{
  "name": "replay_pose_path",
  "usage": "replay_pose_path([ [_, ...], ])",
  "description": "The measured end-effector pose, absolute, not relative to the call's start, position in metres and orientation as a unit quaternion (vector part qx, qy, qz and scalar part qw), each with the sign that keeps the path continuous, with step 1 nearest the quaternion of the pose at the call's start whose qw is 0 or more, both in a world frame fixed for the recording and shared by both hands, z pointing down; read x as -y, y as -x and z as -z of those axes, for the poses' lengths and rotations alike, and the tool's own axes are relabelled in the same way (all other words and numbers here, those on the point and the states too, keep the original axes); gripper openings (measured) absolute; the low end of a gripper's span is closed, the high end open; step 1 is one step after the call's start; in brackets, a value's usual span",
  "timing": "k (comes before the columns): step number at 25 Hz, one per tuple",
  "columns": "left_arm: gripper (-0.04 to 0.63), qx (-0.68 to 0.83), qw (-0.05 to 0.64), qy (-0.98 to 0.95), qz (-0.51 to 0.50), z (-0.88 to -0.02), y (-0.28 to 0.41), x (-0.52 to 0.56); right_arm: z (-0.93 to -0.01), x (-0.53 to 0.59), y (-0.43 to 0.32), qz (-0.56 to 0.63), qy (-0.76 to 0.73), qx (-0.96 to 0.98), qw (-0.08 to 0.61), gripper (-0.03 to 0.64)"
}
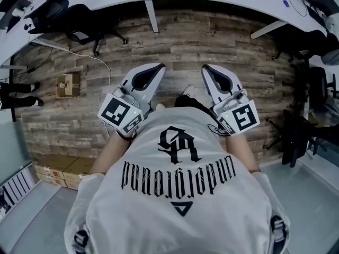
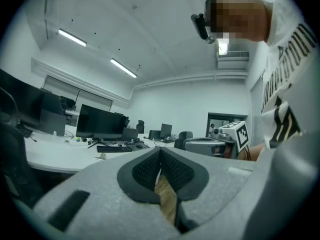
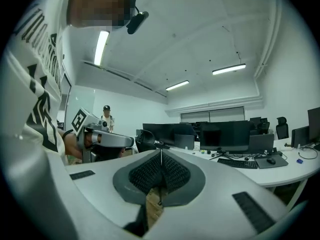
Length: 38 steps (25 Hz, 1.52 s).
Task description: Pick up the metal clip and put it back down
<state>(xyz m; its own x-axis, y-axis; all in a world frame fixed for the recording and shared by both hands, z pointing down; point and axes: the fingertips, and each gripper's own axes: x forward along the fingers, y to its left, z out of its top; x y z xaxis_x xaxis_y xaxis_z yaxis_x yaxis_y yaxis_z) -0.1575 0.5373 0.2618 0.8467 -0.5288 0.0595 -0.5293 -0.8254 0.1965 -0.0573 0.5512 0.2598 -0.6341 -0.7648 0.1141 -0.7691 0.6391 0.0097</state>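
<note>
- Grippers: we log the left gripper [image 1: 160, 66] and the right gripper [image 1: 205, 67] side by side, apart, held about level before the person's white shirt [image 1: 180, 194], above the wood-plank floor [image 1: 222, 41].
- Left jaws: pressed together at the tips, nothing between the pads.
- Right jaws: likewise pressed together, pinching nothing.
- Task object: the metal clip shows in no view; we cannot tell where it lies.
- Surroundings: white desk [image 2: 55, 156] with monitor [image 2: 100, 124] ahead of the left gripper.
</note>
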Motion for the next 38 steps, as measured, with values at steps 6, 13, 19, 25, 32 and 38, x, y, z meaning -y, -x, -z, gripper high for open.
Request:
replay_pose_path([
  [6, 0.012, 0.289, 0.104, -0.952, -0.009, -0.263, 0.108, -0.492, -0.261, -0.507, -0.004, -0.024, -0.423, 0.904, 0.053, 0.015],
  [13, 0.012, 0.303, 0.11, -0.946, -0.013, -0.263, 0.044, -0.452, -0.259, -0.471, -0.071, -0.029, -0.395, 0.916, 0.06, 0.015],
  [19, 0.012, 0.304, 0.104, -0.947, -0.016, -0.26, 0.015, -0.432, -0.257, -0.454, -0.107, -0.024, -0.392, 0.918, 0.057, 0.015],
  [25, 0.012, 0.294, 0.102, -0.95, -0.011, -0.258, -0.002, -0.41, -0.259, -0.438, -0.119, -0.031, -0.397, 0.916, 0.055, 0.015],
  [32, 0.012, 0.278, 0.109, -0.954, -0.007, -0.262, -0.017, -0.374, -0.259, -0.411, -0.128, -0.037, -0.41, 0.91, 0.055, 0.015],
  [38, 0.012, 0.265, 0.111, -0.958, -0.004, -0.263, -0.017, -0.331, -0.26, -0.37, -0.127, -0.04, -0.418, 0.906, 0.059, 0.015],
])
